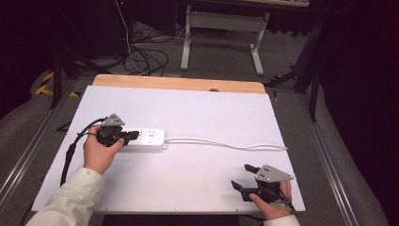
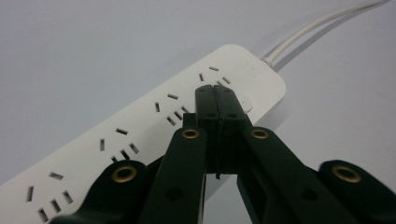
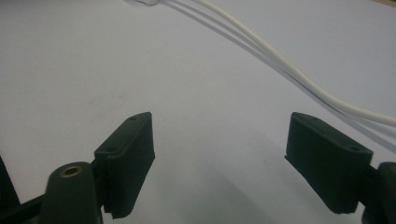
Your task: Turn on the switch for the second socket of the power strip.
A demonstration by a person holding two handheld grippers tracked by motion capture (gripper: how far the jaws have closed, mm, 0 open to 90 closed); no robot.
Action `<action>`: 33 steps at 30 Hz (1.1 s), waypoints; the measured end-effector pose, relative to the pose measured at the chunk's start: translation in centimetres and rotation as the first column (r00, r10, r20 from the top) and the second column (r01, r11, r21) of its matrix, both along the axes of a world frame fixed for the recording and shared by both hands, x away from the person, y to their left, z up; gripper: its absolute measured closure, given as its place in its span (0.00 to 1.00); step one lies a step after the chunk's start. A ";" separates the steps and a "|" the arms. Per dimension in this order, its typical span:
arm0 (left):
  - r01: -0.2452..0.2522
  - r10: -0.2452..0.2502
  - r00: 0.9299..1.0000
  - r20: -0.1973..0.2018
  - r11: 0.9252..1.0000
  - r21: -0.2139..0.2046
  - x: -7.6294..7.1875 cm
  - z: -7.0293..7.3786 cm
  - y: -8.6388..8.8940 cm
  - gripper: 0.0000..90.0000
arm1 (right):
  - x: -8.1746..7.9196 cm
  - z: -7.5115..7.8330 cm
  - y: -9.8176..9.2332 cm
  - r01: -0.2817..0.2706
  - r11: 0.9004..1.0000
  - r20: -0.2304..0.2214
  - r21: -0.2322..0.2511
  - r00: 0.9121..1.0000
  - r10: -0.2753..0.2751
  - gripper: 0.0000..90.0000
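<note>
Where the right claw [image 1: 243,177] hovers at the table's [image 1: 202,113] near right corner, its jaws are spread wide over bare white surface, close to the front edge. Farther off at the left, the left claw [image 1: 133,135] is pressed together over the strip [image 1: 149,137], hiding part of its near end. Beyond, the cord [image 1: 226,143] runs right toward the table's edge.
</note>
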State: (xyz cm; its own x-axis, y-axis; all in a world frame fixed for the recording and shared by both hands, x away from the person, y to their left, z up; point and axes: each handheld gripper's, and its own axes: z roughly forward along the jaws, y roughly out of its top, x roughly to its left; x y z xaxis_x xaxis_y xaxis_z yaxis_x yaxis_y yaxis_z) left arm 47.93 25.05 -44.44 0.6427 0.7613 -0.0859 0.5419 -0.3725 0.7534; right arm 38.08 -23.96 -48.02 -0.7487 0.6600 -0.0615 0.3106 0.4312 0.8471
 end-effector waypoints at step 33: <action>-0.011 0.015 0.999 -0.043 0.997 0.076 0.7 -1.2 -0.8 1.00 | 0.0 -0.1 0.1 -0.013 1.000 -0.006 -0.015 1.000 0.013 0.26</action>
State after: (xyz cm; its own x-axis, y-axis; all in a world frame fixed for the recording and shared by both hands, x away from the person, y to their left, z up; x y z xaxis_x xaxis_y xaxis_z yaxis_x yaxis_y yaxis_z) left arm 48.59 24.21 -45.64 0.6297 0.7748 -0.0556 0.5789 -0.4204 0.6987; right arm 38.10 -23.83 -48.13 -0.7573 0.6496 -0.0668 0.3099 0.4476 0.8388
